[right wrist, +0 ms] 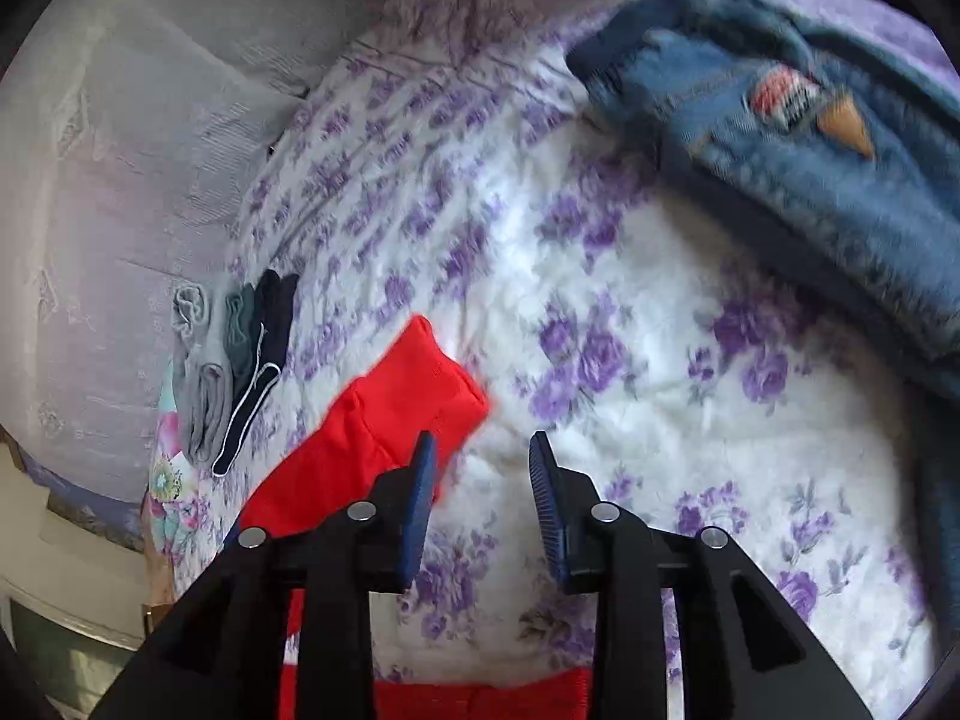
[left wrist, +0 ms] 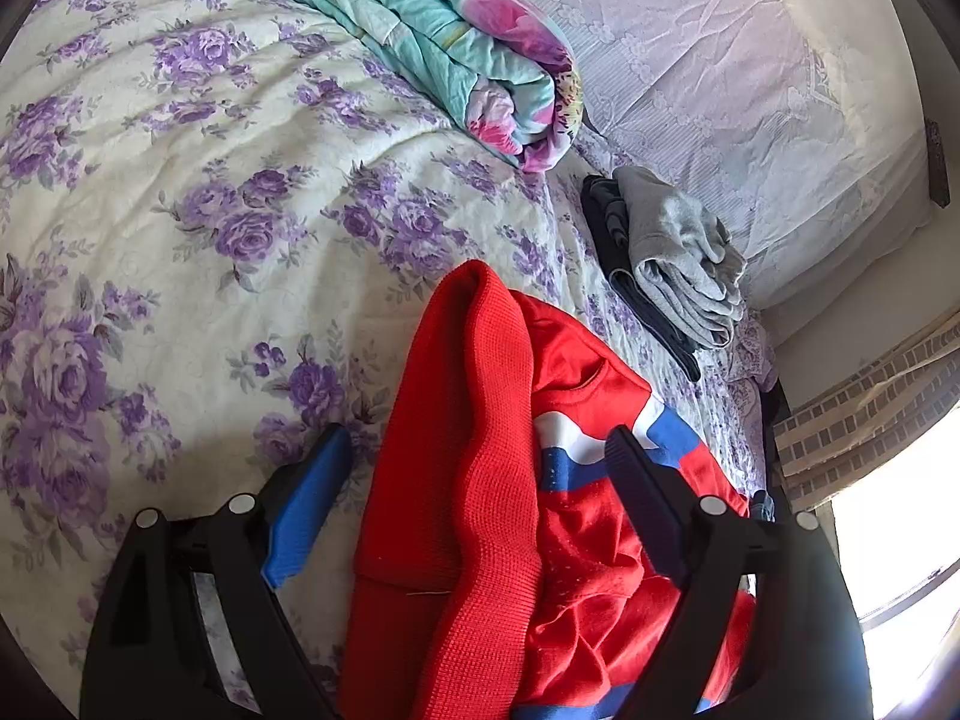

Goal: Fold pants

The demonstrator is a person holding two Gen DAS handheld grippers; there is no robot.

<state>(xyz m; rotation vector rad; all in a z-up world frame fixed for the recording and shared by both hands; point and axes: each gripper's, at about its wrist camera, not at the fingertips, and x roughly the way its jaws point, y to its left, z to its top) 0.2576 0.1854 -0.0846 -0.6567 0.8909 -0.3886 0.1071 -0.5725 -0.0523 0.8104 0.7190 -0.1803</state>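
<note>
Red pants (left wrist: pixel 474 480) with a ribbed cuff and a white and blue stripe lie bunched on the floral bedspread (left wrist: pixel 180 240). In the left wrist view my left gripper (left wrist: pixel 480 456) is open, its fingers wide on either side of the red fabric, not closed on it. In the right wrist view the red pants (right wrist: pixel 384 426) lie to the left of my right gripper (right wrist: pixel 480 462), which is open and empty above the bedspread (right wrist: pixel 660 390). A strip of red fabric also shows at the bottom edge of that view.
A folded turquoise and pink quilt (left wrist: pixel 432 42) lies at the back. A stack of folded grey and dark clothes (left wrist: pixel 672 258) sits by the lilac pillow (left wrist: pixel 750 90). Blue jeans (right wrist: pixel 798 150) lie at the right wrist view's upper right. A window is at the far right.
</note>
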